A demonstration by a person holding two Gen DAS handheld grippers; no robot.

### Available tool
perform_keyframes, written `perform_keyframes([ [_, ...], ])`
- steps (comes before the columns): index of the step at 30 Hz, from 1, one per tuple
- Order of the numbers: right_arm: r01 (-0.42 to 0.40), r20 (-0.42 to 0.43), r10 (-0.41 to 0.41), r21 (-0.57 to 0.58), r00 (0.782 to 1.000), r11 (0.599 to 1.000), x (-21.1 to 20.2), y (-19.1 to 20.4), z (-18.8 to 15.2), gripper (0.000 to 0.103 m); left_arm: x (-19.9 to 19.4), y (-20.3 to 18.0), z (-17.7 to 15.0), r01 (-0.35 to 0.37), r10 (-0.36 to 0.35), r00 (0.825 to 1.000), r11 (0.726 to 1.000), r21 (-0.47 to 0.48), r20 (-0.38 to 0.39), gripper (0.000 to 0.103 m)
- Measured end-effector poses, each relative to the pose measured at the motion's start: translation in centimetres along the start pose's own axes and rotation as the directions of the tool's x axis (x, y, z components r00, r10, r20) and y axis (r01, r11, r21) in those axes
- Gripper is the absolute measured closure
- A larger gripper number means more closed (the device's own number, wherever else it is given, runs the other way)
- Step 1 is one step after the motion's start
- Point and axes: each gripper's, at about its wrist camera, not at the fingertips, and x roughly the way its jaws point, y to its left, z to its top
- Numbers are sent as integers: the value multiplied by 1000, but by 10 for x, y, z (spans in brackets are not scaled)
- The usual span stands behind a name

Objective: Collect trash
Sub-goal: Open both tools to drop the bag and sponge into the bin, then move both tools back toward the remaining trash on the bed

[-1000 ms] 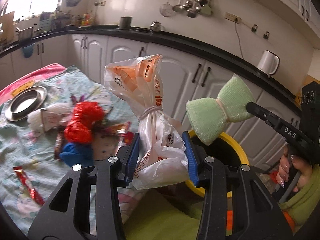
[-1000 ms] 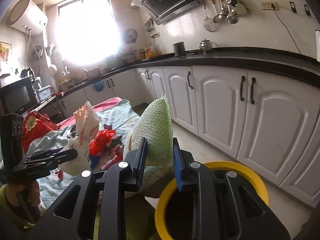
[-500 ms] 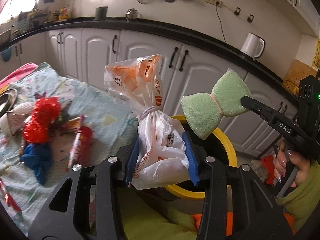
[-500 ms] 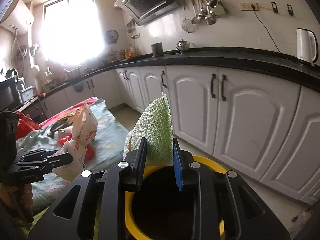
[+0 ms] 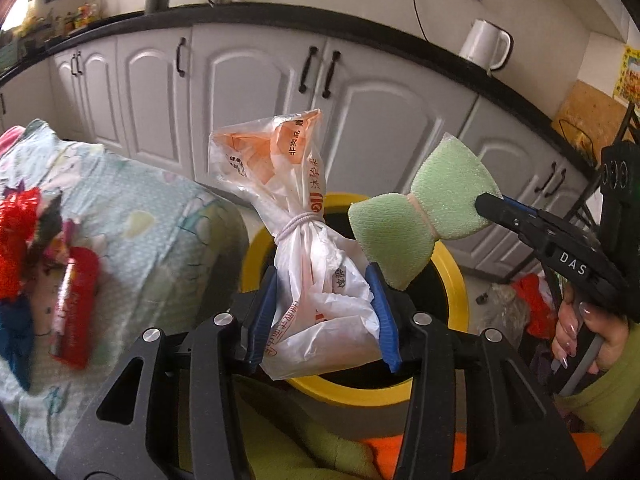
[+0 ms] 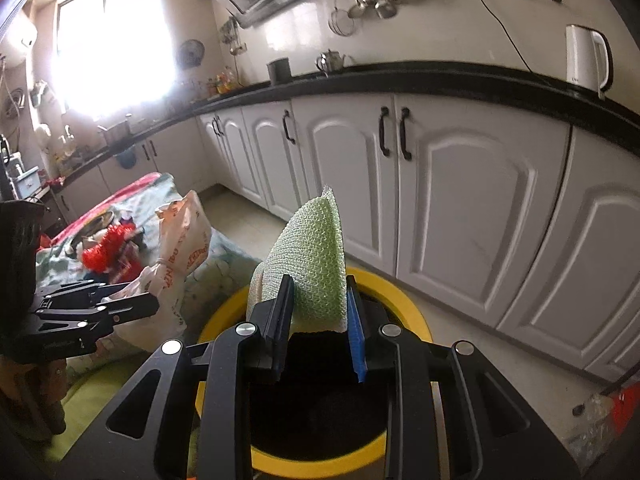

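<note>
My left gripper (image 5: pixel 324 312) is shut on a tied white and orange plastic bag (image 5: pixel 304 240) and holds it over the near rim of a yellow-rimmed black bin (image 5: pixel 452 276). My right gripper (image 6: pixel 318 328) is shut on a green bow-shaped sponge (image 6: pixel 312 276) above the bin's opening (image 6: pixel 404 300). The sponge (image 5: pixel 424 212) and the right gripper (image 5: pixel 484 204) also show in the left wrist view, to the right of the bag. The bag (image 6: pixel 180 240) and the left gripper (image 6: pixel 152 304) show at the left of the right wrist view.
A patterned cloth-covered table (image 5: pixel 132 216) at left carries red wrappers (image 5: pixel 76 304), a red frilly item (image 5: pixel 16 240) and a blue item. White cabinets (image 6: pixel 460 208) with a black counter run behind. A white kettle (image 5: pixel 486 44) stands on the counter. Loose rubbish (image 6: pixel 600 412) lies on the floor at right.
Both grippers have moved from the table toward the bin with their loads. The bin now lies right under them. The table has slid off to the left.
</note>
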Motion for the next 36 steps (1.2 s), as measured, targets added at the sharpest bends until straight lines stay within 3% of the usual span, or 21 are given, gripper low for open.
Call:
perform_keyframes([
  [4,-2,-30,3,29,1000,1000,5,-11,-7,77,8,-2,-2,7,-7,1000,1000,9,-16,62],
  [7,-4,-51,7,57,999,998,9,-15,-9,75,11,-3,-2,12,-12,1000,1000,9,-14,51],
  [10,4,-58,1,74,998,997,11,-18,-11,65,9,-1,-2,3,-3,1000,1000,7,-4,31],
  [12,8,-53,-4,85,999,996,11,-20,-11,55,7,1,-2,2,-2,1000,1000,-3,3,25],
  [17,8,-36,-5,76,999,997,9,-17,-6,53,-6,11,-2,-25,27,999,999,-37,40,13],
  [26,-37,9,37,19,999,999,1,12,9,43,-43,30,0,-135,144,981,988,-73,133,11],
  [36,-143,16,145,-95,989,985,3,73,27,34,-86,71,-4,-245,279,939,953,-178,203,11],
])
